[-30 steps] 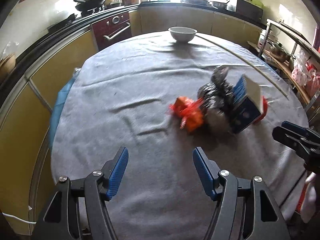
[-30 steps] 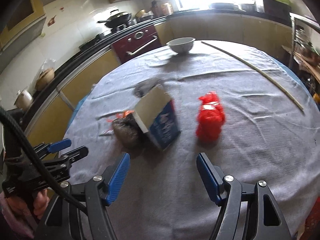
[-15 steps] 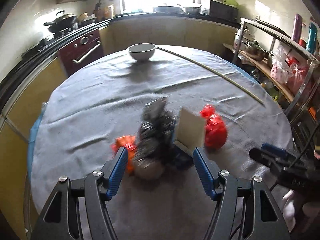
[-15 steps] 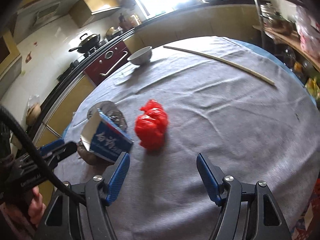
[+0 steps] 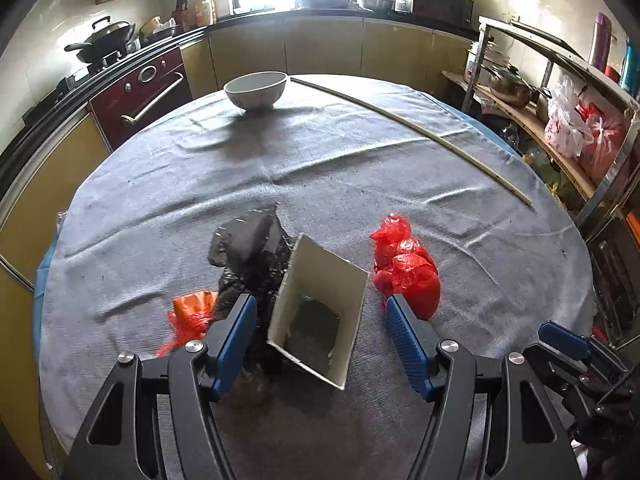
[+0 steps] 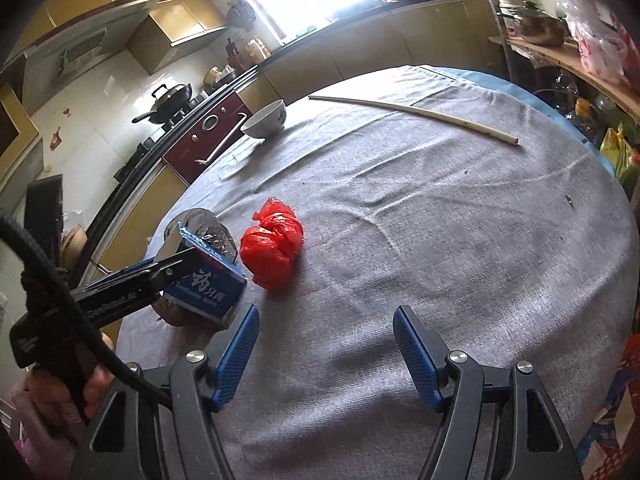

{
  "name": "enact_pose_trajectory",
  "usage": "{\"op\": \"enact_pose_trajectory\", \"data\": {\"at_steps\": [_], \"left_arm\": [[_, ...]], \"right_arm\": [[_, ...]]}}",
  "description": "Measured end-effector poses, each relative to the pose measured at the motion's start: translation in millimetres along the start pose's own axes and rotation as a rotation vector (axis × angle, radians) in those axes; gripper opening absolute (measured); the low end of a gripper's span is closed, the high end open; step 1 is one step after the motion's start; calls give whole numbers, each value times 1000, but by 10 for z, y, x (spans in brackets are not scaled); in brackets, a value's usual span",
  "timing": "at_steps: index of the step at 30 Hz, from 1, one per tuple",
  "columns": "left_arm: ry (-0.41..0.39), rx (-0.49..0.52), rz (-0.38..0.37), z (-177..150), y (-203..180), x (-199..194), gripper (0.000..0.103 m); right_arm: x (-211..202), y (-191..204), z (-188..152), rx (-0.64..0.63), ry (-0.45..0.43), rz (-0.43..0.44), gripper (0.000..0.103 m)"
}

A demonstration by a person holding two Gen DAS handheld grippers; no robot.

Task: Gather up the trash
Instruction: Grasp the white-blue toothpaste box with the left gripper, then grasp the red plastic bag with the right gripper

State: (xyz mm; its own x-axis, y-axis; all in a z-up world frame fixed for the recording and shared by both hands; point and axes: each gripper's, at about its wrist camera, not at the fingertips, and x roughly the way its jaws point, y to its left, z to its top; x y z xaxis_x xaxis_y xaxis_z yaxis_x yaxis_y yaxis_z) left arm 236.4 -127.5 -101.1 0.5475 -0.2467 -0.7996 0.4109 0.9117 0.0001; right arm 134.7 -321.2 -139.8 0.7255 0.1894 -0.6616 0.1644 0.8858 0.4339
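The left gripper (image 5: 320, 332) is held open around the open carton (image 5: 320, 316), untouched; the right gripper (image 6: 326, 344) is open, empty, above the surface (image 6: 440, 240).

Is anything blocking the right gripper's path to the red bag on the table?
Nothing visible does. The right gripper hangs open over bare grey cloth, and only cloth lies between it and the red bag. The blue carton and the left gripper sit off to the side.
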Motion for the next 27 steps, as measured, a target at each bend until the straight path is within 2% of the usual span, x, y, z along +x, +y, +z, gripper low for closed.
{"op": "enact_pose_trajectory", "data": {"at_steps": [1, 4, 13, 18, 27], "left_arm": [[4, 4, 2, -10, -8, 17, 65], [21, 12, -2, -37, -21, 61, 43], [-14, 35, -41, -96, -12, -107, 39], [-5, 59, -26, -184, -32, -254, 39], [20, 44, -12, -343, 77, -389, 39]], "right_arm": [[1, -8, -1, 1, 0, 2, 73], [25, 6, 19, -7, 2, 7, 73], [66, 66, 50, -20, 0, 12, 73], [116, 153, 121, -49, -1, 8, 73], [400, 405, 403, -121, 12, 10, 73]]}}
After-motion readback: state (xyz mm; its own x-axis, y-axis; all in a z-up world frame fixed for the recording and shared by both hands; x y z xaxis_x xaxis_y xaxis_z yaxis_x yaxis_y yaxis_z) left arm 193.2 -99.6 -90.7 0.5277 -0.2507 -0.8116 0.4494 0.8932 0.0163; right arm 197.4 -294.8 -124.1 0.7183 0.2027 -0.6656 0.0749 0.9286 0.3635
